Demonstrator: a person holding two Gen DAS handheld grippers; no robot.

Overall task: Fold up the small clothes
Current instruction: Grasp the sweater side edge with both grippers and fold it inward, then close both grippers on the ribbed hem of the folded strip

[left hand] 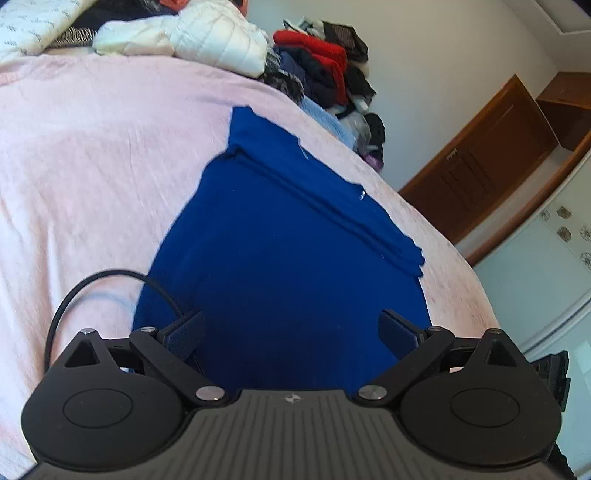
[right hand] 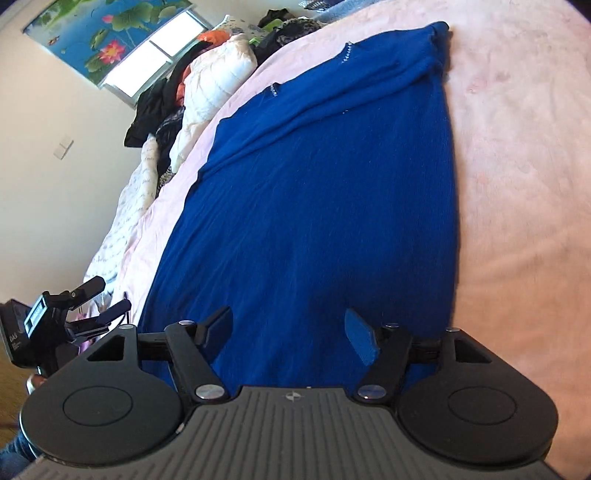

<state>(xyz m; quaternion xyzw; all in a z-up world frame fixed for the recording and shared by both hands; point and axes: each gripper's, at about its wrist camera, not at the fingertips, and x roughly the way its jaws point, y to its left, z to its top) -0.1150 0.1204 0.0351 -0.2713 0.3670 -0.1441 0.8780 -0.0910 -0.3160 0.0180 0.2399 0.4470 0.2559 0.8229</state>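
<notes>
A deep blue knitted garment [left hand: 280, 236] lies spread flat on a pale pink fleecy bed cover [left hand: 92, 177], filling the middle of both wrist views. A folded band of the same blue cloth runs across its far end, with small white stitch marks along it.

The left gripper [left hand: 291, 332], black with dark textured pads, hovers over the near end of the blue garment. Its jaws stand wide apart with nothing between them, and the pads do not touch the cloth. A thin black cable [left hand: 92, 291] loops up from its left side.

The right gripper [right hand: 288, 332] also sits over the near end of the garment, jaws parted with blue cloth showing through the gap but nothing clamped. In the right wrist view the left gripper [right hand: 99, 302] appears at the left edge, beside the bed.

At the far edge of the bed sit a white quilted bundle [left hand: 207, 37] and a heap of mixed clothes in red, black and navy [left hand: 325, 70]. A brown wooden door [left hand: 480, 158] stands in the pale wall beyond. The right wrist view shows a window with a lotus-print blind [right hand: 107, 33]
</notes>
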